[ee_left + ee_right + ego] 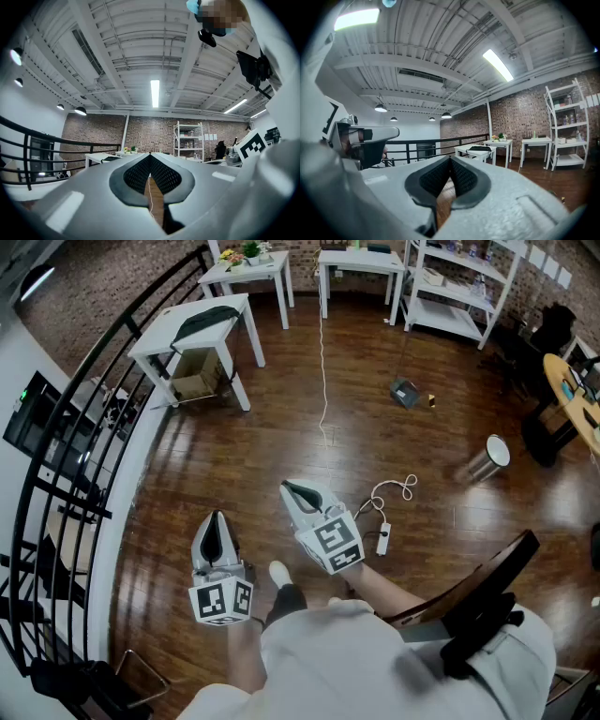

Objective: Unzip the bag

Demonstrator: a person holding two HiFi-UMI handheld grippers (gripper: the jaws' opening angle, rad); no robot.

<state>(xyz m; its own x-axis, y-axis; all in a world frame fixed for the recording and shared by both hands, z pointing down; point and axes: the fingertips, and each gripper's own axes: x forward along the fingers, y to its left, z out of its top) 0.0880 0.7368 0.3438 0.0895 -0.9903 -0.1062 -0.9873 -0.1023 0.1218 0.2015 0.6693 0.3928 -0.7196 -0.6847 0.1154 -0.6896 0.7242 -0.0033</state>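
The dark bag (206, 322) lies on a white table (159, 331) at the far left of the room, well away from both grippers. It also shows small in the right gripper view as a dark bag (479, 149) on the table, and in the left gripper view as a dark bag (111, 158). My left gripper (214, 521) is held low over the wooden floor, shut and empty. My right gripper (292, 488) sits a little ahead of it, also shut with nothing between its pads. Both point toward the far brick wall.
A black railing (84, 427) curves along the left. A cardboard box (197, 376) sits under the bag's table. More white tables (251, 270) and a shelf (459, 287) stand at the back. A white cable (323, 362), power strip (382, 542), metal can (487, 457) and small dark object (405, 392) lie on the floor.
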